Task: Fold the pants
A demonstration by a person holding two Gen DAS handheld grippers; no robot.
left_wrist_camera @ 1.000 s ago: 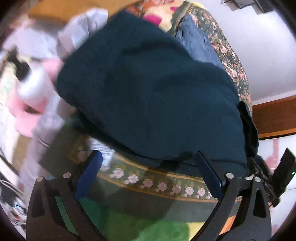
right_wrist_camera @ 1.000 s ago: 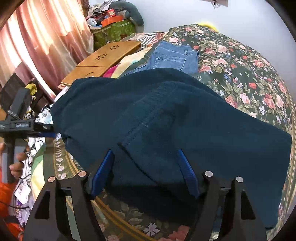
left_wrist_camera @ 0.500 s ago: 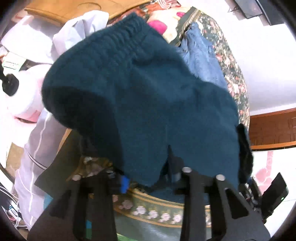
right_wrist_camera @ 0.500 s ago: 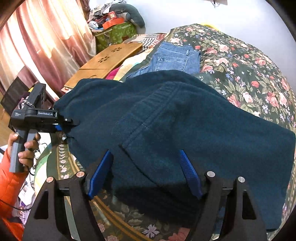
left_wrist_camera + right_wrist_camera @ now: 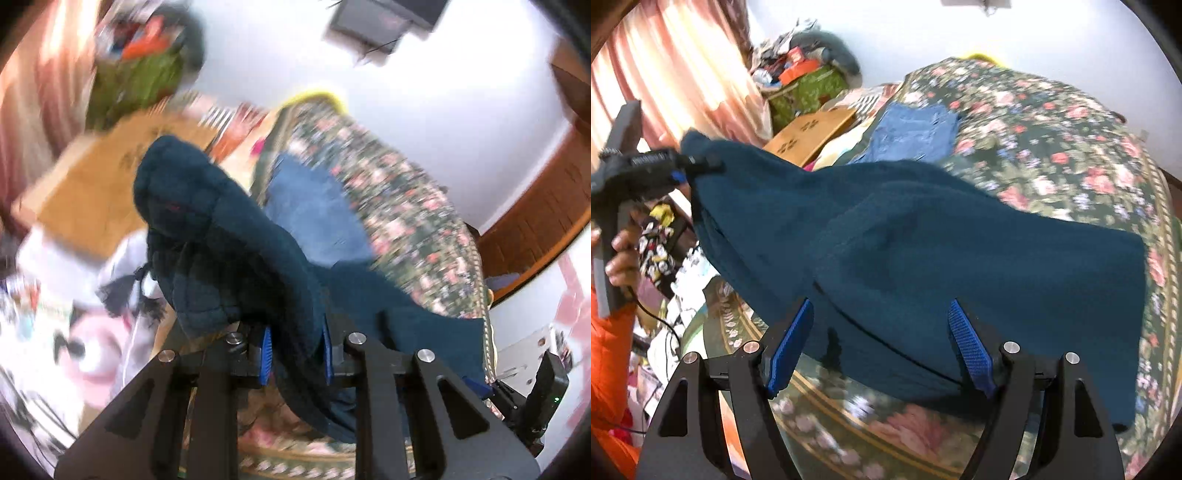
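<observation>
Dark teal fleece pants [image 5: 960,251] lie spread over the floral bedspread [image 5: 1052,147]. Their left corner is lifted off the bed. My left gripper [image 5: 295,350] is closing on a bunched fold of the pants [image 5: 221,229], and its blue pads press the fabric, which stands up in front of the blurred camera. In the right wrist view the left gripper [image 5: 701,164] holds that corner up at the far left, with a hand [image 5: 620,254] on its handle. My right gripper [image 5: 879,343] is open, its blue pads wide apart on either side of the pants' near edge.
Folded blue jeans [image 5: 916,129] lie further back on the bed. A wooden lap table [image 5: 809,129], a green box with clutter [image 5: 805,88] and pink curtains [image 5: 683,74] stand to the left. An orange sleeve [image 5: 609,350] and floor clutter fill the lower left.
My left gripper went from wide open to shut on the pants' edge, then rose and rolled, pulling that corner up off the bed. The right gripper shifted a little and stayed open.
</observation>
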